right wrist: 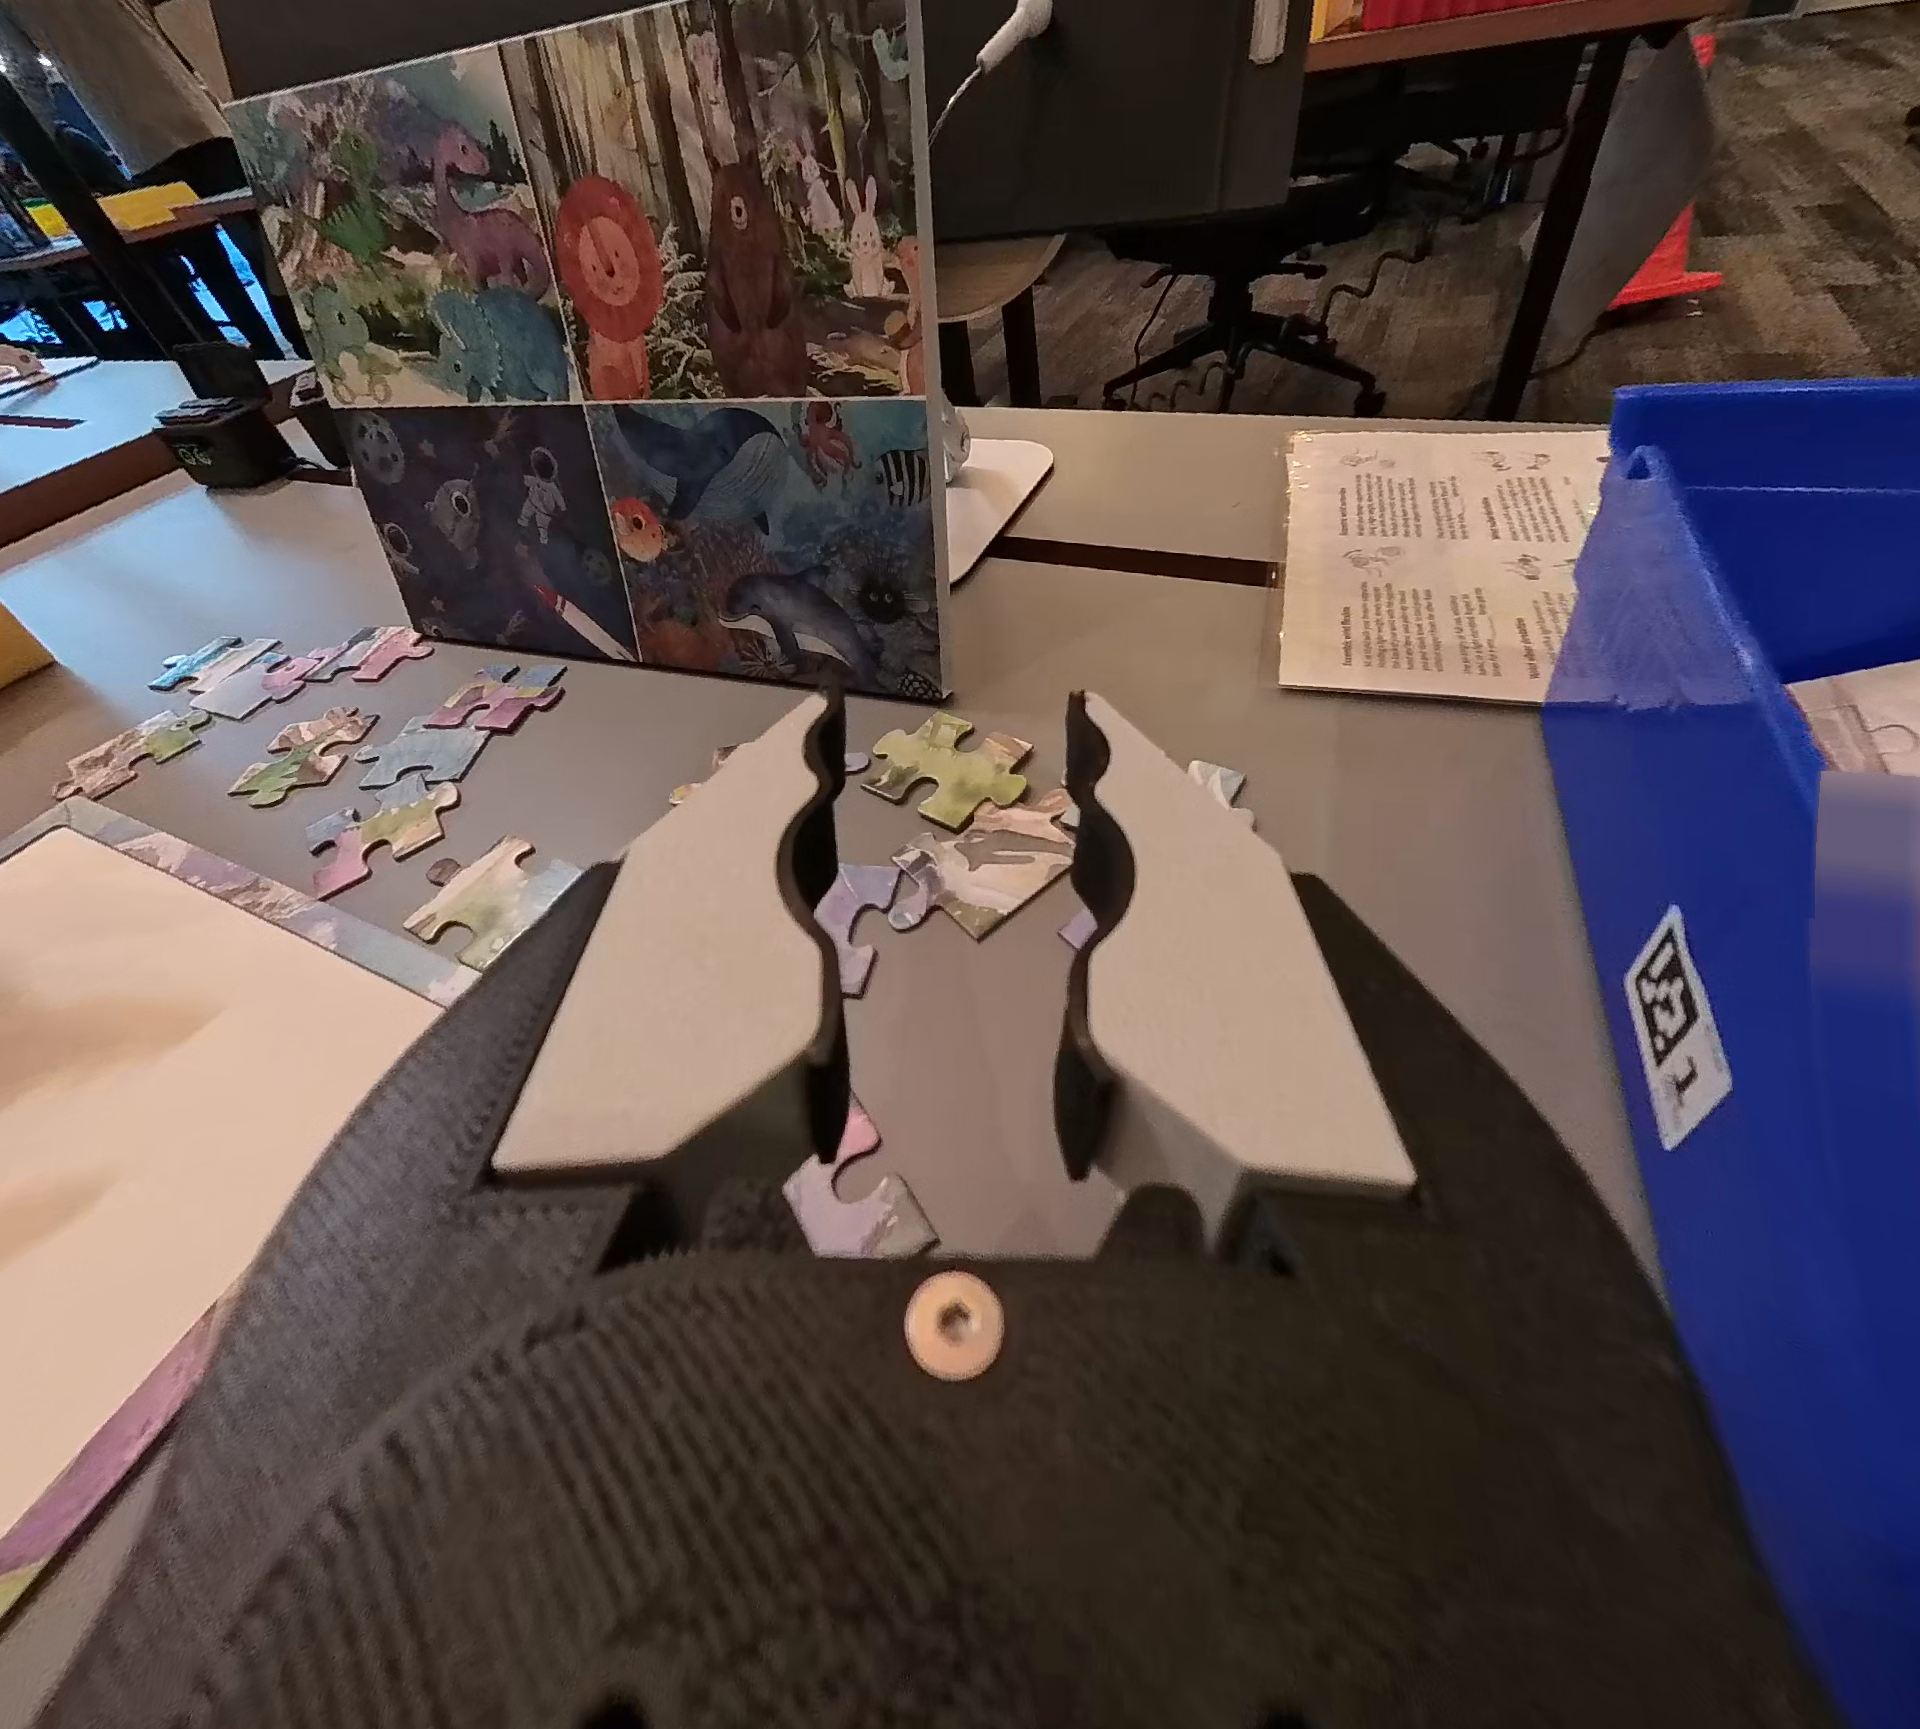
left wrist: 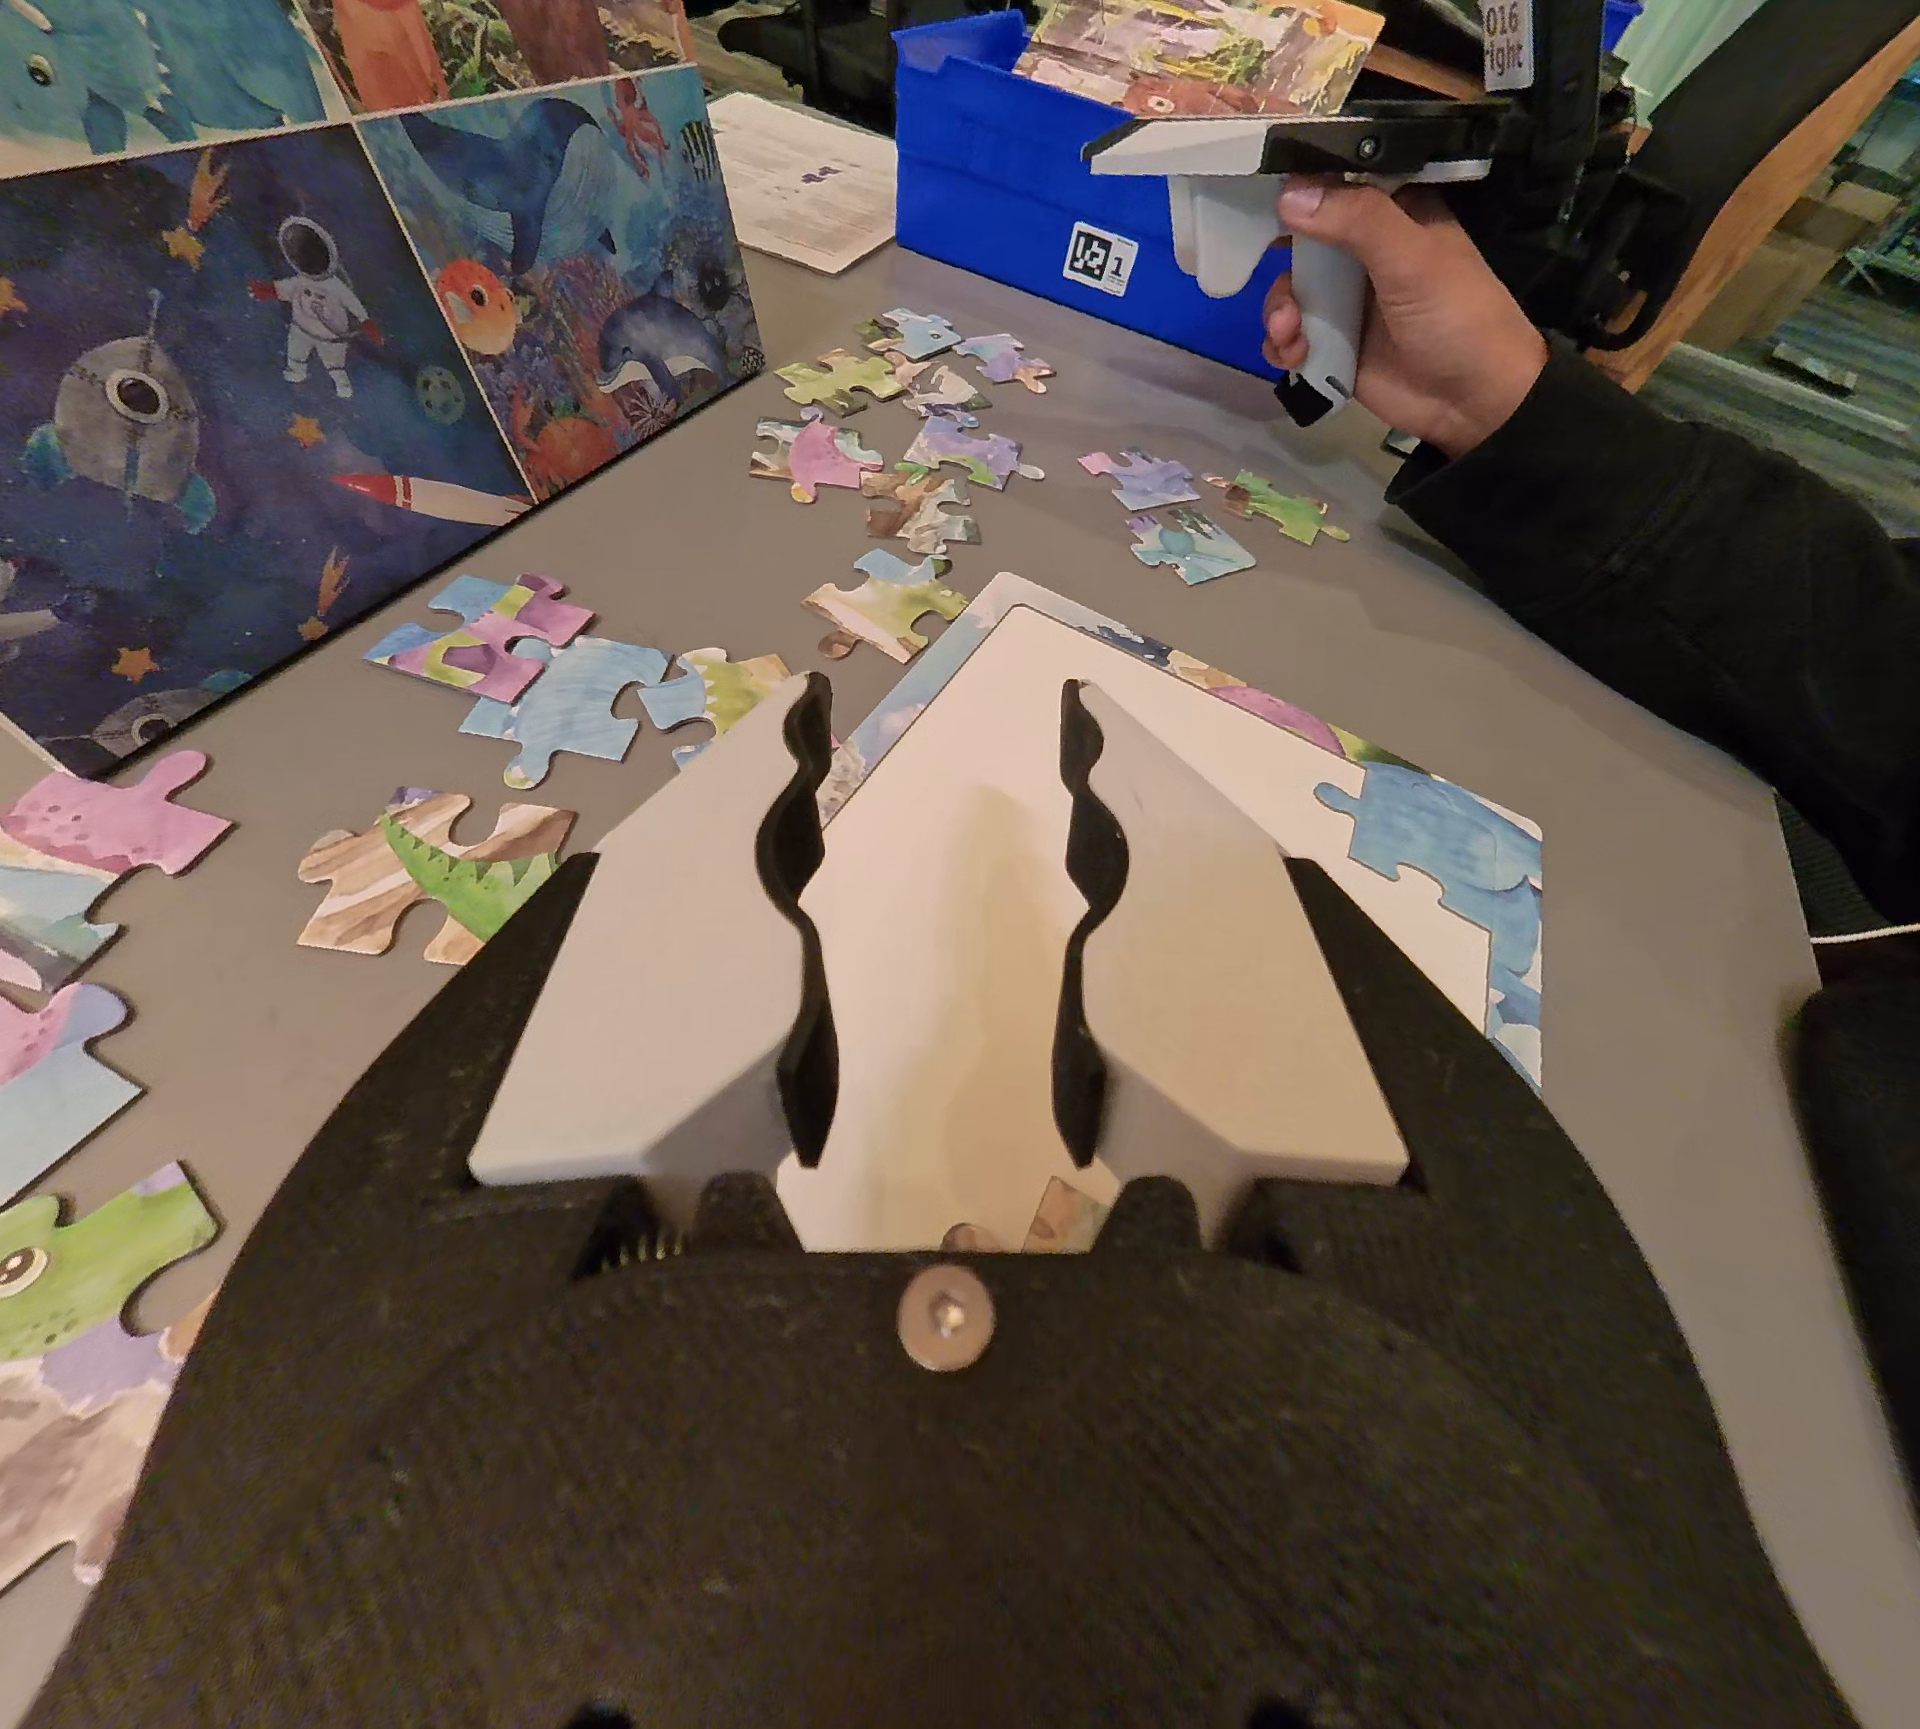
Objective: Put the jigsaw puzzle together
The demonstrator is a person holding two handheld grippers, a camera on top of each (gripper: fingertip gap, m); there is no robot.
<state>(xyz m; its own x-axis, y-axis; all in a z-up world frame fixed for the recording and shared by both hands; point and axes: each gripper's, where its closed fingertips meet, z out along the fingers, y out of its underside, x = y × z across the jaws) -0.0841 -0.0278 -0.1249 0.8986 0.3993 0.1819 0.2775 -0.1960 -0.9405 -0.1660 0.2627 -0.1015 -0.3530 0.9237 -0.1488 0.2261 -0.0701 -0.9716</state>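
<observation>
Nearest first: my left gripper (left wrist: 940,692) hangs over the puzzle tray (left wrist: 1455,952), fingers spread apart, nothing between them. Tray floor mostly bare white; one blue piece (left wrist: 1444,858) sits seated at its far right edge. A few scraps of colour show at the near edge, too hidden to name.

My right gripper (right wrist: 954,708) hovers low over the grey table (right wrist: 1403,848), fingers parted and empty. A lilac piece (right wrist: 862,1201) lies under it near the finger roots; a pale marbled piece (right wrist: 987,869) lies between the tips, with a green piece (right wrist: 951,770) just beyond it.

Left of the tray: loose pieces scattered flat, among them a brown-and-green piece (left wrist: 436,869) and a blue piece (left wrist: 571,703) touching its neighbours.

Risks, as I judge them:
- Pieces lie flat on the smooth table; closing on one may skid it rather than lift it.
- Marbled and green pieces sit close together, so I may pinch two or nudge the wrong one.
- A piece carried tilted may catch the tray's raised border and jam.

Farther off: the picture box (right wrist: 644,329) stands upright as reference. A printed sheet (right wrist: 1423,557) lies flat to the right. The blue bin (left wrist: 997,173) holds at least one illustrated board (left wrist: 1195,32) leaning out over its rim; the rest of its contents are hidden.
</observation>
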